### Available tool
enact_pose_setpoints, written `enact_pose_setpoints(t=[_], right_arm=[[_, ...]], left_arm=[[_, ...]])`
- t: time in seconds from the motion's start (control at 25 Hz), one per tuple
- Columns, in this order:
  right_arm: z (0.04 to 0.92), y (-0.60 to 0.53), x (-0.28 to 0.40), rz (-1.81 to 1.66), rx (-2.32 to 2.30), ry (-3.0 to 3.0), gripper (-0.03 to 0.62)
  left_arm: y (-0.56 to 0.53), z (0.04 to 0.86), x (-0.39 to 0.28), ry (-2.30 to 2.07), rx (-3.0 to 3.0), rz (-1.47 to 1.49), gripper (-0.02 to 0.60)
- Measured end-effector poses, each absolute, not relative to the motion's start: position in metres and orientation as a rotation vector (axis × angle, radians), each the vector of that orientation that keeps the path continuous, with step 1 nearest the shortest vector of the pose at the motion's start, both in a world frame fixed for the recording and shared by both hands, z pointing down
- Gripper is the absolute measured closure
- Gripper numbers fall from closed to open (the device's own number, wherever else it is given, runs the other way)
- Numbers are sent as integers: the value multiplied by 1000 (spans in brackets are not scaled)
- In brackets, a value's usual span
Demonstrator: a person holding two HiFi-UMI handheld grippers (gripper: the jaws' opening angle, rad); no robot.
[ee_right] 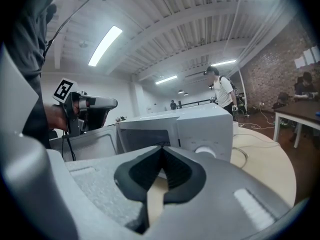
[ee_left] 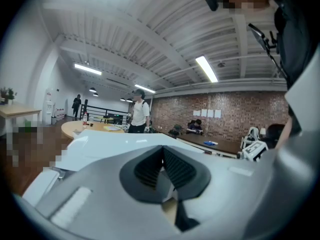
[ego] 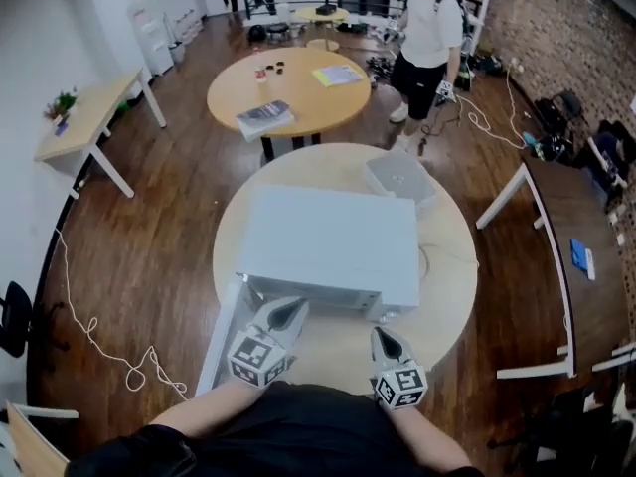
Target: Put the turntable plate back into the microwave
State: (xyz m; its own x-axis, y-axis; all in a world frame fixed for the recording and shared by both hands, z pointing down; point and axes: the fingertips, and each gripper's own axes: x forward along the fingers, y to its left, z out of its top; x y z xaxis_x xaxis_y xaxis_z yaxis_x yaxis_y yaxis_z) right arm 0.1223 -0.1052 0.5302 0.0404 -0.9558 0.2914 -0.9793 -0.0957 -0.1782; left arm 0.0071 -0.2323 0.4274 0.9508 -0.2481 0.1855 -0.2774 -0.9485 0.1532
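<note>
1. The left gripper [ego: 292, 312] and right gripper [ego: 384, 338] are both held clenched, empty, just before the microwave [ego: 328, 246].
2. The turntable plate [ego: 397, 177], seemingly glass, lies behind the microwave; a rim pinch could be lost when it is carried round.
3. The open door [ego: 221, 331], left of the microwave, could be knocked.

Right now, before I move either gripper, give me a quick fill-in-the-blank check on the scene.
1. The door of the microwave stands ___.
2. The turntable plate lies on the ___, behind the microwave.
3. The jaws of the right gripper are ___, with nothing between them.
Missing words: open; table; shut.
</note>
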Motion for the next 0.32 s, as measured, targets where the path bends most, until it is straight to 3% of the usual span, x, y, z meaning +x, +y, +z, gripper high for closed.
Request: enact_pose_setpoints(t=[0.32], right_arm=[[544,-70,93,609,2232,-2072,592]], left_arm=[[-185,464,-8,-345,2869,348,575]])
